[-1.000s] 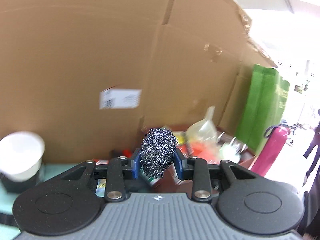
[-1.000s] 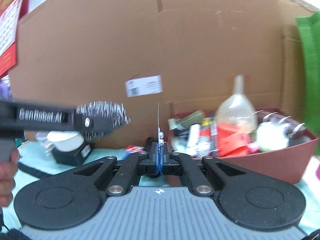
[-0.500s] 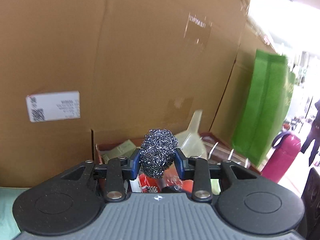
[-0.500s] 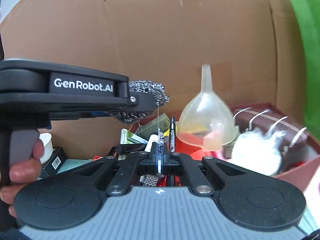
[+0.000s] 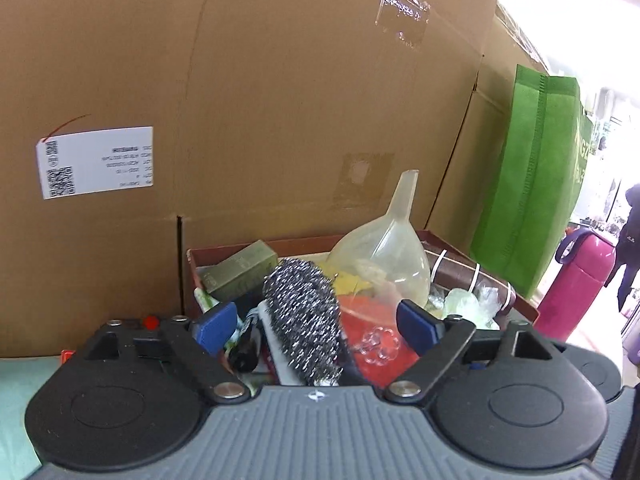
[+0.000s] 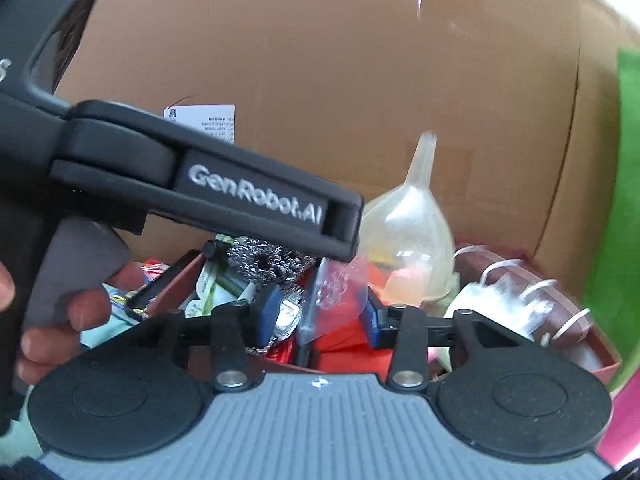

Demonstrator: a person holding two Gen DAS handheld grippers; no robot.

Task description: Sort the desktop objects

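Left wrist: left gripper wide apart around steel scourer.

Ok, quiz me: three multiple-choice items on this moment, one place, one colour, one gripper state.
1. Where is the silvery steel-wool scouring ball?
A) on the teal mat
B) over the dark red box and its clutter, between the fingers of the left gripper
C) inside the funnel
2. What colour is the tall fabric bag beside the cardboard wall?
A) blue
B) green
C) yellow
3. The left gripper is:
A) open
B) shut on the ball
C) shut on nothing
Answers: 1 B, box clutter shows around it; 2 B, plainly green; 3 A, gaps show either side of the ball.
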